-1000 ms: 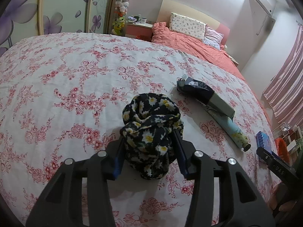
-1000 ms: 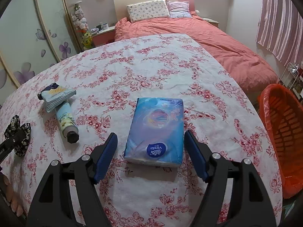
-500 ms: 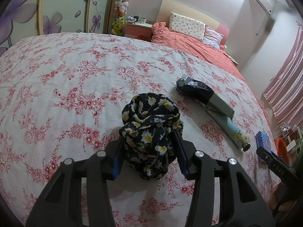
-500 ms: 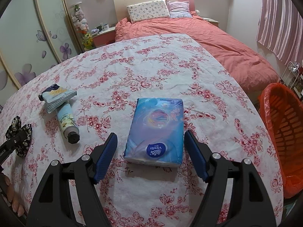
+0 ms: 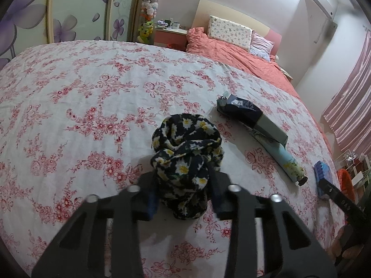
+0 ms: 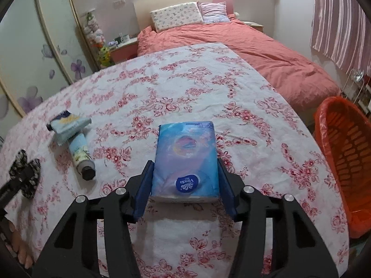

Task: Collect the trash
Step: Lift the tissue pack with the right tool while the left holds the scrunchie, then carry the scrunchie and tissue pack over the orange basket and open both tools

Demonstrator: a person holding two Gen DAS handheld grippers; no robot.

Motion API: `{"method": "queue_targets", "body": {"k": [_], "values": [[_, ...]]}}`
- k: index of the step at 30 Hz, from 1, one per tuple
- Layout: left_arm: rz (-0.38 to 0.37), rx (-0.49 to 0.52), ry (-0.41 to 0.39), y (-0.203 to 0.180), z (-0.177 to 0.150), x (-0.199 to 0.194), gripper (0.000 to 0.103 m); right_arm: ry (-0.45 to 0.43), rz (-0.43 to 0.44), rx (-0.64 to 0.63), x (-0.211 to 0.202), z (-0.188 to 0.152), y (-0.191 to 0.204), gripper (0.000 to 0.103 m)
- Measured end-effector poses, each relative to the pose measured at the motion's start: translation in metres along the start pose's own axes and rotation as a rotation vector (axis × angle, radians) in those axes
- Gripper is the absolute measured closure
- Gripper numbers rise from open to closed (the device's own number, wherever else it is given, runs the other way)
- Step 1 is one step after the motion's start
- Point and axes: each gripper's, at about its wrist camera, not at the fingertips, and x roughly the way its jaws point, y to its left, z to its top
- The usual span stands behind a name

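Observation:
A black scrunchie with daisies [image 5: 185, 159] lies on the floral cloth; my left gripper [image 5: 183, 193] is shut on it, its fingers pressing both sides. It also shows in the right wrist view [image 6: 24, 176]. A blue Vinda tissue pack [image 6: 185, 159] lies flat on the cloth; my right gripper [image 6: 185, 187] is shut on its near end, blue pads touching both sides. The pack also shows in the left wrist view [image 5: 322, 180]. An orange basket [image 6: 345, 162] stands off the cloth's right edge.
A dark-and-grey small box [image 5: 252, 121] lies across a pale blue tube with a black cap [image 5: 287, 164], also in the right wrist view [image 6: 80, 155]. A bed with a coral duvet [image 6: 255, 53] is behind. Mirrored wardrobe doors [image 5: 69, 11] stand at left.
Both grippers have closed in: the left fingers now pinch the scrunchie tighter, and the right pads have come in against the tissue pack's sides. The objects lie where they were.

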Motion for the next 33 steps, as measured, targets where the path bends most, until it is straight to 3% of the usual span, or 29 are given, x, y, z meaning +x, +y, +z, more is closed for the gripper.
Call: {"method": "queue_targets", "body": {"k": [4, 14, 24, 33], "values": [[0.009, 0.036, -0.006, -0.009, -0.001, -0.005, 0.081, -0.008, 0.012, -0.012, -0.004, -0.003, -0.002, 0.053], [-0.039, 0.106, -0.039, -0.051, -0.008, -0.038, 0.081, -0.099, 0.045, 0.016, -0.046, -0.003, -0.017, 0.053], [-0.16, 0.22, -0.076, -0.134, -0.021, -0.077, 0.081, -0.21, 0.031, 0.081, -0.091, -0.008, -0.065, 0.053], [-0.314, 0.326, -0.078, -0.225, -0.043, -0.098, 0.081, -0.295, -0.038, 0.176, -0.119, -0.013, -0.121, 0.053]]}}
